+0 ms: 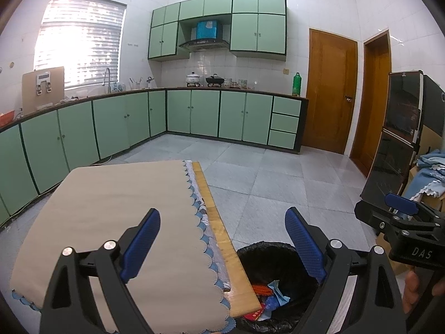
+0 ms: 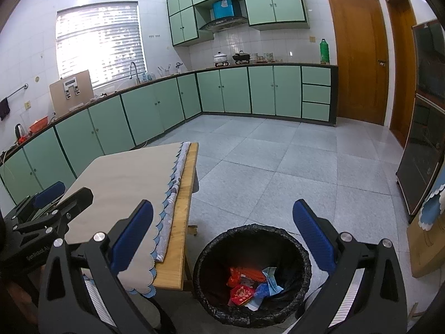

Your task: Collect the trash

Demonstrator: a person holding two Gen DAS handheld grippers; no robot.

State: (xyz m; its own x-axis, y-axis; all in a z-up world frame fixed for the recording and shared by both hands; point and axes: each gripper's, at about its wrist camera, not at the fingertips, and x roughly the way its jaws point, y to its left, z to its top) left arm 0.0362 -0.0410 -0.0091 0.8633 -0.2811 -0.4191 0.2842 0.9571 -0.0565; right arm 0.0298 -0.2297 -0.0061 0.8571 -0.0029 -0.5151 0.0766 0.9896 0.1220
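My right hand-held gripper (image 2: 222, 242) hangs spread and empty directly over the bin (image 2: 251, 274). Trash (image 2: 251, 285) lies at its bottom. The left hand-held gripper (image 1: 222, 246), also spread and empty, straddles the bench (image 1: 219, 239) edge, left of the bin; the cloth (image 1: 111, 208) shows nothing to collect.

One bin (image 2: 251, 274), one table (image 2: 182, 222), two doors (image 2: 358, 55)

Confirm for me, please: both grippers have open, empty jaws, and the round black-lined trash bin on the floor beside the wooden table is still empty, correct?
Not quite. The round black-lined trash bin already holds trash: red packets and blue and white scraps, clearest in the right wrist view. The rest stands: the left gripper and right gripper are open and empty, beside the wooden table.
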